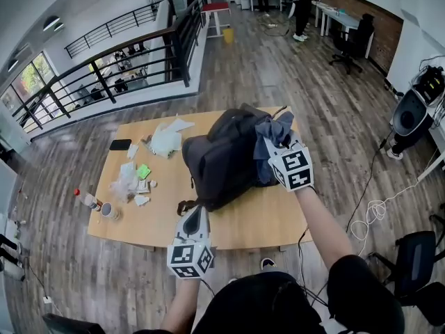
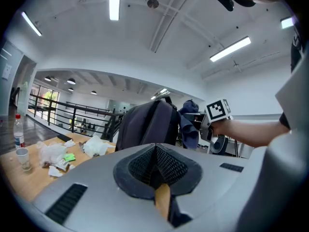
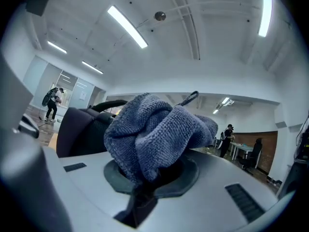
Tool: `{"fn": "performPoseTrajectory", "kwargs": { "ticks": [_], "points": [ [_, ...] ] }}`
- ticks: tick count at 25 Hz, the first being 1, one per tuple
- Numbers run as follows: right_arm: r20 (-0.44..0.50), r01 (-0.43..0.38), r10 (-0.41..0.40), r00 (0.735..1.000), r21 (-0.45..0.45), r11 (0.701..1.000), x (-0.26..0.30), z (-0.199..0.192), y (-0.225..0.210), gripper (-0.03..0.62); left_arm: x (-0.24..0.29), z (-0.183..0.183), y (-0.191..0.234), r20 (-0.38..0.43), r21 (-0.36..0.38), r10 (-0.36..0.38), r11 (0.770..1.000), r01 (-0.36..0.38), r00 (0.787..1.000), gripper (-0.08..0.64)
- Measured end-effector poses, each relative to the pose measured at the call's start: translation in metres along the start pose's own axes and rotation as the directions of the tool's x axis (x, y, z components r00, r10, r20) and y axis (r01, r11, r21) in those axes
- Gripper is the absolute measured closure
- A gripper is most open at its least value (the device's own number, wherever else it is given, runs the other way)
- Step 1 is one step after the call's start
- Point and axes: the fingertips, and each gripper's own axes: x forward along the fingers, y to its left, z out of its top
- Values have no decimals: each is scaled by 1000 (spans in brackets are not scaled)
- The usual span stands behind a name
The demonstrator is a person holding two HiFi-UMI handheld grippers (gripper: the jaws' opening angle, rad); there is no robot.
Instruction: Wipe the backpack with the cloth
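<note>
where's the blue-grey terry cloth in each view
head view: blue-grey terry cloth right of centre, against the dark grey backpack.
left gripper view: centre right, beside the backpack.
right gripper view: centre, between the jaws.
shared landmark: the backpack.

Dressed in a black short-sleeved top (image 1: 264, 301), forearms bare. Fitted with a left hand-held gripper (image 1: 195, 214) and a right hand-held gripper (image 1: 277, 139), each in a smooth grey moulded shell. Marked on each by a white cube (image 1: 190, 259) printed with black square markers. Finished at each nose with a black collar (image 2: 125, 185) round dark mesh-textured pads (image 2: 171, 166), flanked on either side by dark slotted vents (image 2: 67, 203).
</note>
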Motion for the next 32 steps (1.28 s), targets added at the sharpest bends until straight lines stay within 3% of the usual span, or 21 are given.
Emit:
{"fn": "performPoseTrajectory", "kwargs": {
  "ticks": [4,8,10,15,17,18,21,24,25,26,27,29,30,32],
  "points": [
    [-84,-48,49,995,13,999,0,-56,-6,541,46,9,-45,8,11,-59,998,59,998,543],
    [-200,-102,115,973,73,992,3,-137,9,542,83,8,-83,-7,26,-104,994,104,995,543],
    [-268,-150,169,948,88,985,4,-177,24,541,97,6,-95,-16,34,-108,993,109,994,542],
    [-443,-241,266,856,112,964,6,-269,36,541,124,1,-104,-37,49,-75,996,77,996,543],
    [-464,-230,259,847,117,966,7,-287,19,541,131,3,-103,-37,51,-48,997,49,998,541],
    [-457,-209,241,856,121,970,9,-288,5,541,133,5,-102,-33,51,-30,998,32,999,542],
    [-372,-106,146,917,125,986,28,-263,-56,541,135,15,-93,-2,52,50,997,-50,999,541],
    [-207,-62,78,975,82,995,69,-194,-117,541,139,25,-82,34,29,132,991,-133,991,540],
    [-151,-77,83,985,48,996,85,-165,-127,541,140,26,-82,32,18,149,989,-150,988,512],
    [-103,-103,103,989,7,995,100,-137,-130,541,140,25,-83,23,12,163,986,-164,986,422],
    [-66,-143,141,988,-35,989,116,-112,-127,541,141,24,-84,13,10,180,984,-180,984,337],
    [-15,-276,276,961,-95,956,145,-73,-104,541,144,22,-84,0,28,219,975,-219,976,286],
    [-1,-363,365,931,-113,925,155,-61,-87,541,147,20,-83,-5,45,238,970,-238,971,268],
    [1,-535,538,843,-115,837,159,-52,-55,543,150,18,-79,-16,68,263,963,-262,965,262]
  ]
}}
